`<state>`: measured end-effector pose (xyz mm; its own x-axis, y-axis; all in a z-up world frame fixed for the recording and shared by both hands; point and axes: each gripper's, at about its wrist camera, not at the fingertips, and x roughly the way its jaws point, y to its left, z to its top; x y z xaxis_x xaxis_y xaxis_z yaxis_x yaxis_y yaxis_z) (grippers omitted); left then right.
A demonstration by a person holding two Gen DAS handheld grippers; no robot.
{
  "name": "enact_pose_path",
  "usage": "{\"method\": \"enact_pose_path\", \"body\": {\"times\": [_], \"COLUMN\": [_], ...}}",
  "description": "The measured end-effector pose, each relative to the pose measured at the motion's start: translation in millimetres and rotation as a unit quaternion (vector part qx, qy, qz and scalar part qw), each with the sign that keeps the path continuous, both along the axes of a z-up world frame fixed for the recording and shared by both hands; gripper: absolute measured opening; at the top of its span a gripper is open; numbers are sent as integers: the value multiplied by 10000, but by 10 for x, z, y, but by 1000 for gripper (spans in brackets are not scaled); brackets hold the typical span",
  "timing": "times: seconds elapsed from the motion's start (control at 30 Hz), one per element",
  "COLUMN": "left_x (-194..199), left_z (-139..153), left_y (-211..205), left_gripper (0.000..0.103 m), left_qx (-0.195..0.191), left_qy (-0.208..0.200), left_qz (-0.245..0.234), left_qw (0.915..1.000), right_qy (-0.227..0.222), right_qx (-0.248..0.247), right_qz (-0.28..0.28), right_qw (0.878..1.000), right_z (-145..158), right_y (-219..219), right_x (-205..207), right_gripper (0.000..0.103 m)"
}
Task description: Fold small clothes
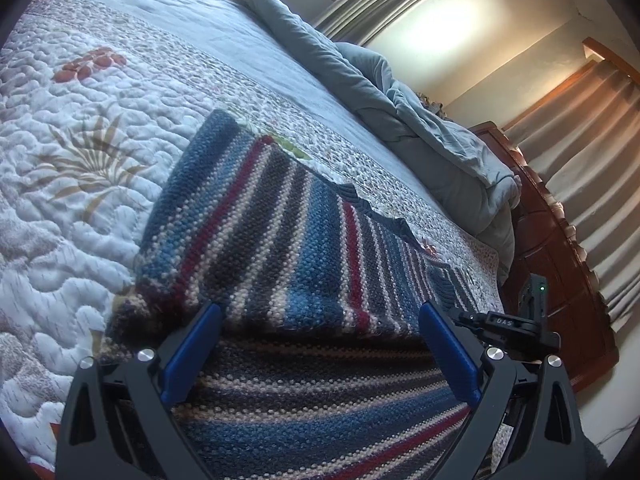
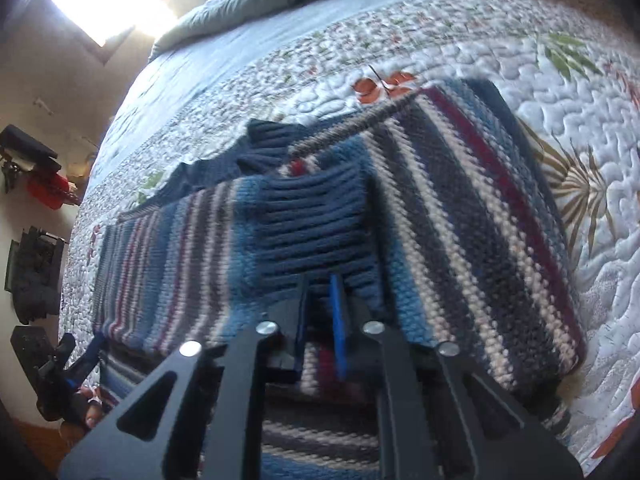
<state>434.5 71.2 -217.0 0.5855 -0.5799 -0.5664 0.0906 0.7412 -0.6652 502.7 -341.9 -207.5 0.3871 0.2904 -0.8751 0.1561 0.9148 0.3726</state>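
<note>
A knitted sweater (image 1: 280, 232) with blue, grey, cream and red stripes lies on the quilted bed; it also shows in the right wrist view (image 2: 460, 208). My left gripper (image 1: 320, 316) is open just above the sweater's near part, with nothing between its blue pads. My right gripper (image 2: 320, 284) is shut on the sweater's dark blue ribbed cuff (image 2: 316, 220), which lies over the striped body. The right gripper shows at the right edge of the left wrist view (image 1: 516, 328). The left gripper shows at lower left of the right wrist view (image 2: 76, 372).
The white floral quilt (image 1: 80, 200) covers the bed. A bunched grey duvet (image 1: 400, 112) lies along the far side. A wooden footboard (image 1: 560, 248) and beige curtains (image 1: 600, 160) stand beyond it. Dark items hang on the wall (image 2: 32, 272).
</note>
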Motion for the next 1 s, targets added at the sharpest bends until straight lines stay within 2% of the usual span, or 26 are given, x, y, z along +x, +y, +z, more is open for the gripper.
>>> {"method": "enact_pose_path", "body": {"times": [0.07,0.2,0.27,0.33,0.37,0.43,0.47,0.5,0.57,0.67,0.73,0.87,1.0], "left_x": [1,-15,-87,-236,-393,-661,-848,-989,-1323,-1767,-2088,-2581,-3007], "left_z": [-12,0,76,237,385,616,771,881,1103,1360,1506,1689,1795], "left_y": [-10,-26,-65,-139,-236,-381,-463,-506,-577,-681,-751,-841,-875], "left_gripper": [99,99,99,99,99,99,99,99,99,99,99,99,99], "left_qx": [58,120,337,845,1359,2051,2366,2475,2630,2846,3058,3141,3271], "left_qy": [-10,30,49,-111,-286,-576,-722,-807,-925,-1038,-1129,-1118,-1087], "left_qz": [-19,21,86,181,214,241,276,298,365,393,397,297,244], "left_qw": [10000,9999,9994,9962,9901,9767,9685,9651,9597,9522,9446,9423,9384], "right_qy": [-15,-158,-253,-359,-409,-525,-567,-598,-655,-727,-821,-1029,-1259], "right_qx": [145,207,359,441,468,541,570,592,699,777,730,601,651], "right_qz": [-152,-258,-214,-87,-22,144,235,335,512,570,658,820,796], "right_qw": [9998,9993,9988,9983,9981,9971,9965,9959,9941,9927,9918,9895,9867], "right_z": [3,180,305,413,460,544,576,612,655,732,802,991,1195], "right_y": [-71,-146,-166,-114,-75,23,50,95,215,337,395,494,452], "right_x": [-31,-209,-414,-666,-786,-1085,-1227,-1411,-1791,-2183,-2416,-2867,-3296], "right_gripper": [3,19,19,22,25,35,36,36,38,52,54,58,75]}}
